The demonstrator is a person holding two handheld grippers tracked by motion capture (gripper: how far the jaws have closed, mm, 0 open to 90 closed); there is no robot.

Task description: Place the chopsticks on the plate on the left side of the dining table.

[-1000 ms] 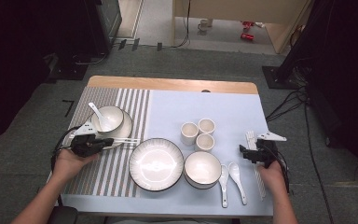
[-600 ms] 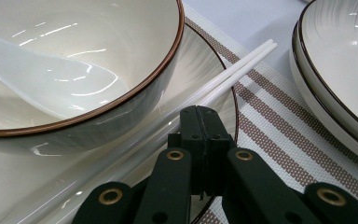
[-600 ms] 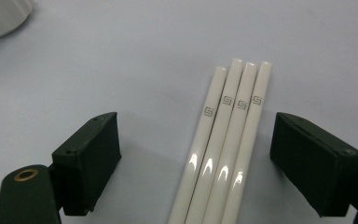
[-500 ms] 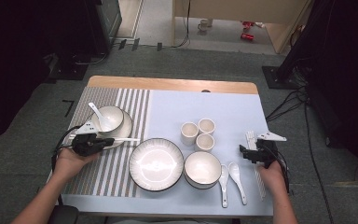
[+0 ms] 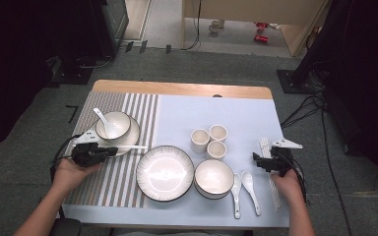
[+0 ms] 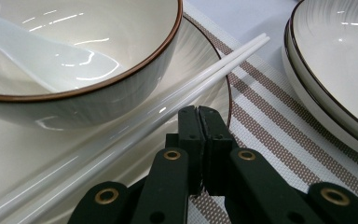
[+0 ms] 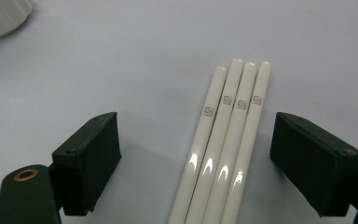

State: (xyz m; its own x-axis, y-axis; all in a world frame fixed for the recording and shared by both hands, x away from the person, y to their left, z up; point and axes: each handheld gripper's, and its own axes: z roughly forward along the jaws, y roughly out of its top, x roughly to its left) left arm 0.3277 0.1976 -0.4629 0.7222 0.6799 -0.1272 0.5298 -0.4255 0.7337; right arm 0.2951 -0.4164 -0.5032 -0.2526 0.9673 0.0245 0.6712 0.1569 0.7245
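My left gripper (image 5: 109, 151) (image 6: 199, 113) is shut, its jaws pressed together with nothing between them. Its tip hovers at the near edge of a white plate (image 5: 133, 133) (image 6: 23, 154). A pair of white chopsticks (image 5: 130, 146) (image 6: 205, 77) lies across that plate, just left of the jaws. On the plate stands a brown-rimmed bowl (image 5: 119, 120) (image 6: 135, 70) with a white spoon (image 5: 103, 122) (image 6: 37, 56) in it. My right gripper (image 5: 262, 161) (image 7: 196, 137) is open, its jaws standing either side of several white chopsticks (image 5: 267, 146) (image 7: 230, 140) that lie side by side on the blue mat, untouched.
A large ribbed plate (image 5: 165, 173) (image 6: 340, 60) sits at the front centre, with a bowl (image 5: 214, 177) to its right. Two white spoons (image 5: 243, 189) lie beside that bowl. Three small cups (image 5: 209, 140) stand behind it. A striped placemat (image 5: 108, 182) covers the table's left part.
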